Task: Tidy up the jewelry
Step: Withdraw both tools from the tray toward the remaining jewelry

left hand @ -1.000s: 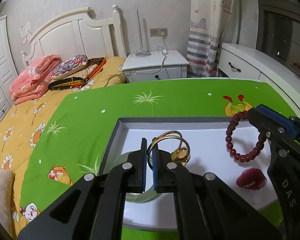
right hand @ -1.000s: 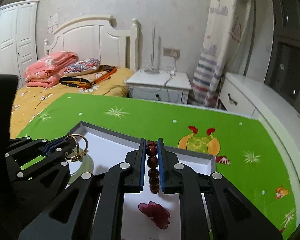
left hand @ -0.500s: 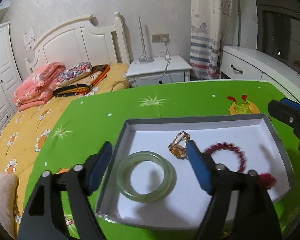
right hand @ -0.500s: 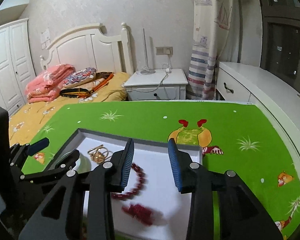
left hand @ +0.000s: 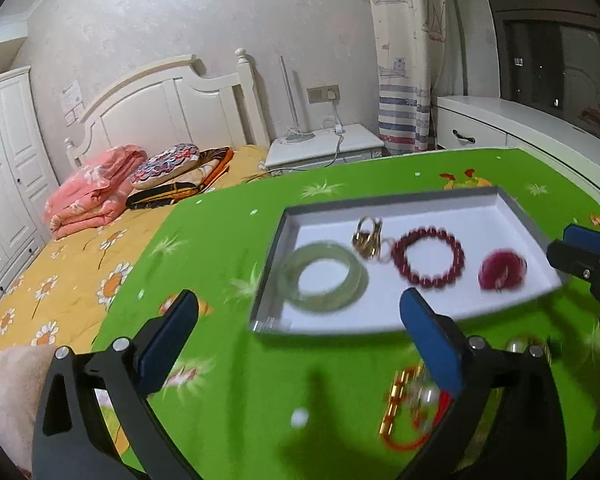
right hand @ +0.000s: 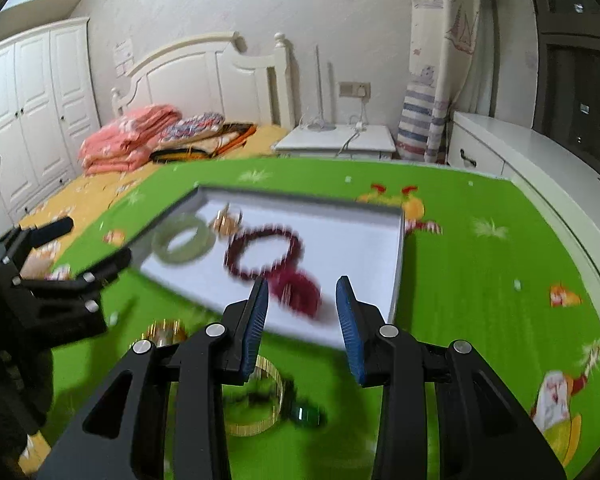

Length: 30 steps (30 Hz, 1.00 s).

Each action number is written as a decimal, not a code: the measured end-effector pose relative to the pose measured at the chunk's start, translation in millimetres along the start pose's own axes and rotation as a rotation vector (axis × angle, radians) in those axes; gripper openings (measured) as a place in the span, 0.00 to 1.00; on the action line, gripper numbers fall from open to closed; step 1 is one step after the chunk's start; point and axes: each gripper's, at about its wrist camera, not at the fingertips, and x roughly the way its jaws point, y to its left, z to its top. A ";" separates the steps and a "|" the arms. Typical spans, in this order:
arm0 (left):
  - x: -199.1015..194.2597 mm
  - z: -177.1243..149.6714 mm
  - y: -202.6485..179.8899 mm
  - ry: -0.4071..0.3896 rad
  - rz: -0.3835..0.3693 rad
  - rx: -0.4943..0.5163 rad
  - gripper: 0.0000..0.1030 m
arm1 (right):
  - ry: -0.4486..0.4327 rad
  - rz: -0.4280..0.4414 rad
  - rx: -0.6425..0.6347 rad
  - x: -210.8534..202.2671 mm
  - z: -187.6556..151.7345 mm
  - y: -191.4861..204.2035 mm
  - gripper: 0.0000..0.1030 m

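Both tongs pulled back, spread wide and empty: left tongs [left hand: 296,340], right tongs [right hand: 302,320]. Gold bangle [right hand: 256,400] lies on table [right hand: 480,300] beneath you; likely rigid, slick: pinch its rim.

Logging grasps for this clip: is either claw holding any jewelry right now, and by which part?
Nothing is held. The left claw and right claw are both open and empty; the red bead bracelet lies in the tray.

A green cartoon-print tablecloth [left hand: 236,240] covers the table. On it lies a shallow grey-rimmed white tray [left hand: 512,204] toward the far side. Nearer, blurred, lie a red-and-gold bracelet [left hand: 400,412] and a gold bangle [right hand: 260,400].
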 end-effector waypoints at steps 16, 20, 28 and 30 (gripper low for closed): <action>-50.1 -72.7 3.9 -0.036 0.028 0.070 0.95 | 0.108 0.109 -0.214 -10.5 -49.9 53.7 0.32; -46.5 -70.7 1.1 -0.028 0.022 0.069 0.95 | 0.136 0.115 -0.260 -1.2 -42.3 64.1 0.26; -45.8 -70.8 8.1 -0.044 -0.004 0.037 0.95 | 0.246 0.121 -0.239 22.1 -44.3 59.7 0.19; -44.7 -70.4 10.8 -0.039 -0.014 0.026 0.95 | 0.246 0.127 -0.236 22.4 -45.4 57.3 0.13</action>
